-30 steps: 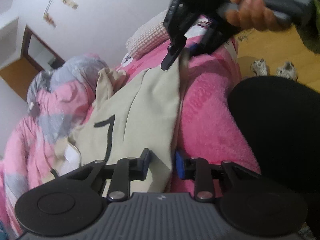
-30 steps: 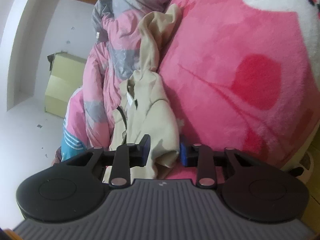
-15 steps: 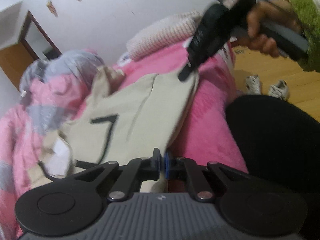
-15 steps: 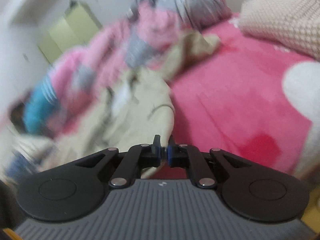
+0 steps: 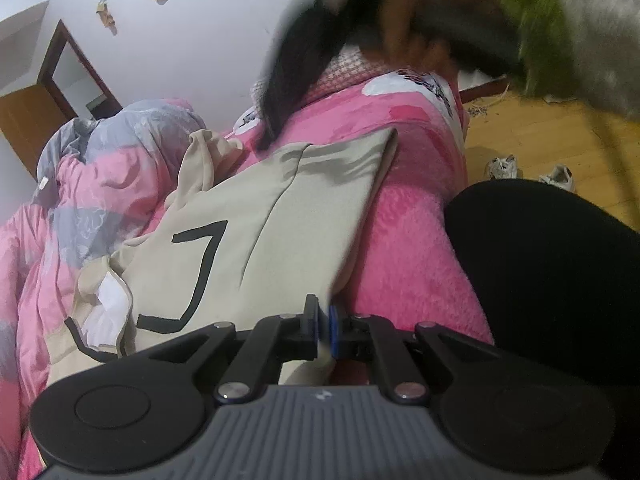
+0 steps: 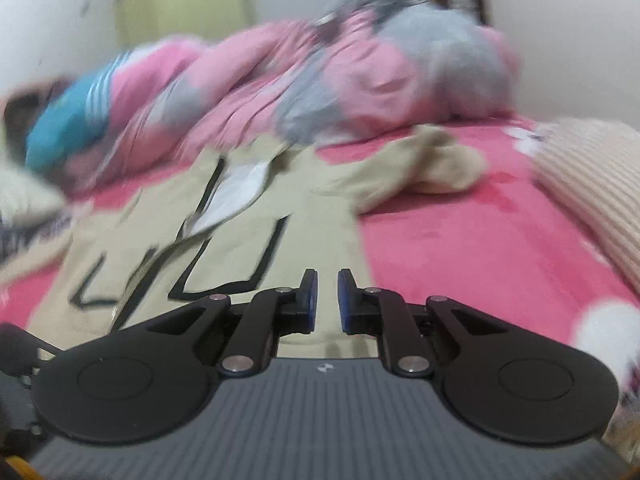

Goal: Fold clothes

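Beige cotton jacket with black line trim [image 5: 256,240] lies spread on the fluffy pink bed blanket [image 5: 404,248], its hem along the bed's near edge and its collar end toward the crumpled pink-and-grey quilt [image 5: 116,168] at the far side. My left tongs [image 5: 324,330] are pinched together on the jacket's near hem corner — cloth runs straight in between the blue pads. My right tongs [image 6: 325,300] stand apart with nothing between them, hovering just over the hem; in the left view they are only a dark blur above the far hem corner.

As for progress, I judge the body laid out flat and smoothed, while one sleeve [image 6: 424,168] sits bunched toward the checked pillow [image 6: 592,184] and the white lining [image 6: 240,188] shows at the open front — no folded panel is visible. Sleeves and body folds look left to do.
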`<state>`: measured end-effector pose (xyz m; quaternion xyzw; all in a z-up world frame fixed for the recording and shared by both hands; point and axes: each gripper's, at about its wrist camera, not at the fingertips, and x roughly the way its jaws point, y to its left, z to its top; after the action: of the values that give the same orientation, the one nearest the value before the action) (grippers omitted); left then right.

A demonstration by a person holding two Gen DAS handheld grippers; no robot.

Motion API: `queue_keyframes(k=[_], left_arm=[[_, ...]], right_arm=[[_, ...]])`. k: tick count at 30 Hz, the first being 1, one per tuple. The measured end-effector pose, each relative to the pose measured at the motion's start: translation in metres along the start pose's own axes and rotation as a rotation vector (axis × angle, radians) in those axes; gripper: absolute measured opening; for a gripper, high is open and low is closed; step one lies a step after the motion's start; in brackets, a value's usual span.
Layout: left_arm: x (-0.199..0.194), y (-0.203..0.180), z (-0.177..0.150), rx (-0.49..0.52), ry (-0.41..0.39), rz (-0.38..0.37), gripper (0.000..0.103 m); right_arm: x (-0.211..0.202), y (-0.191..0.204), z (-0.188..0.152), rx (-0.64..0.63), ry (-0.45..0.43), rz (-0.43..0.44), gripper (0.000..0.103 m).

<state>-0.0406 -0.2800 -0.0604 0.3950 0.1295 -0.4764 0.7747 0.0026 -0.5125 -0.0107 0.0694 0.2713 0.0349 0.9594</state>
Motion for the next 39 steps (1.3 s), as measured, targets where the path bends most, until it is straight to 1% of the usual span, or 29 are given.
queue_keyframes(k=[1, 2, 4, 6, 8, 10, 12, 15, 17, 19, 21, 22, 24, 26, 28, 29, 31, 32, 33, 34, 36, 37, 38, 39], left_arm=[[-0.001, 0.003, -0.001, -0.021, -0.005, -0.01, 0.007], [-0.002, 0.006, -0.001, -0.041, -0.009, -0.019, 0.009], [-0.007, 0.014, -0.002, -0.088, -0.017, -0.053, 0.015], [-0.017, 0.026, -0.003, -0.154, -0.028, -0.114, 0.031], [-0.032, 0.041, -0.007, -0.246, -0.063, -0.196, 0.039], [-0.044, 0.055, -0.009, -0.333, -0.096, -0.27, 0.039], [-0.051, 0.07, -0.01, -0.421, -0.129, -0.32, 0.039], [-0.04, 0.086, -0.007, -0.498, -0.119, -0.282, 0.038], [-0.022, 0.088, -0.001, -0.486, -0.064, -0.193, 0.034], [0.0, 0.088, -0.003, -0.485, -0.002, -0.156, 0.034], [0.01, 0.086, -0.009, -0.496, 0.026, -0.159, 0.032], [0.015, 0.085, -0.011, -0.502, 0.04, -0.161, 0.032], [0.013, 0.081, -0.014, -0.496, 0.022, -0.154, 0.032], [0.011, 0.079, -0.017, -0.493, 0.005, -0.152, 0.032], [0.011, 0.078, -0.02, -0.499, -0.008, -0.157, 0.032], [0.012, 0.078, -0.021, -0.505, -0.014, -0.161, 0.032], [0.011, 0.079, -0.023, -0.512, -0.018, -0.165, 0.032], [0.011, 0.079, -0.023, -0.516, -0.02, -0.168, 0.032], [0.011, 0.079, -0.024, -0.519, -0.021, -0.17, 0.032], [0.011, 0.08, -0.025, -0.523, -0.023, -0.172, 0.032], [0.011, 0.08, -0.026, -0.529, -0.027, -0.177, 0.031], [0.011, 0.081, -0.027, -0.533, -0.029, -0.179, 0.031], [0.01, 0.081, -0.028, -0.536, -0.031, -0.182, 0.031], [0.01, 0.081, -0.028, -0.54, -0.032, -0.184, 0.031]], right_arm=[[0.016, 0.002, -0.002, -0.035, 0.044, -0.007, 0.009], [0.036, 0.001, -0.009, -0.066, 0.109, -0.041, 0.007], [0.058, -0.014, -0.031, -0.081, 0.123, -0.034, 0.007], [0.052, -0.024, -0.021, -0.003, 0.131, -0.002, 0.007], [0.038, -0.028, -0.007, 0.039, 0.097, 0.002, 0.008], [0.031, -0.031, 0.005, 0.061, 0.063, 0.0, 0.008], [0.03, -0.034, 0.014, 0.064, 0.03, -0.006, 0.008], [0.046, -0.042, 0.025, 0.077, 0.034, -0.01, 0.008], [0.061, -0.042, 0.039, 0.064, 0.049, 0.007, 0.008], [0.077, -0.038, 0.056, 0.038, 0.069, 0.015, 0.008], [0.096, -0.037, 0.072, 0.049, 0.086, 0.033, 0.008], [0.107, -0.04, 0.078, 0.075, 0.105, 0.036, 0.008], [0.129, -0.045, 0.091, 0.128, 0.144, 0.042, 0.01], [0.15, -0.062, 0.097, 0.257, 0.17, 0.01, 0.018], [0.166, -0.084, 0.095, 0.39, 0.166, 0.045, 0.024], [0.174, -0.094, 0.093, 0.456, 0.17, 0.071, 0.025], [0.19, -0.102, 0.088, 0.501, 0.193, 0.106, 0.025], [0.194, -0.102, 0.085, 0.501, 0.193, 0.103, 0.021], [0.197, -0.102, 0.082, 0.501, 0.193, 0.099, 0.011], [0.196, -0.099, 0.083, 0.474, 0.166, 0.098, 0.003], [0.182, -0.095, 0.089, 0.418, 0.06, 0.083, 0.002], [0.178, -0.095, 0.092, 0.402, 0.028, 0.086, 0.002], [0.18, -0.097, 0.093, 0.389, 0.021, 0.081, 0.002], [0.187, -0.1, 0.09, 0.387, 0.036, 0.064, 0.002]])
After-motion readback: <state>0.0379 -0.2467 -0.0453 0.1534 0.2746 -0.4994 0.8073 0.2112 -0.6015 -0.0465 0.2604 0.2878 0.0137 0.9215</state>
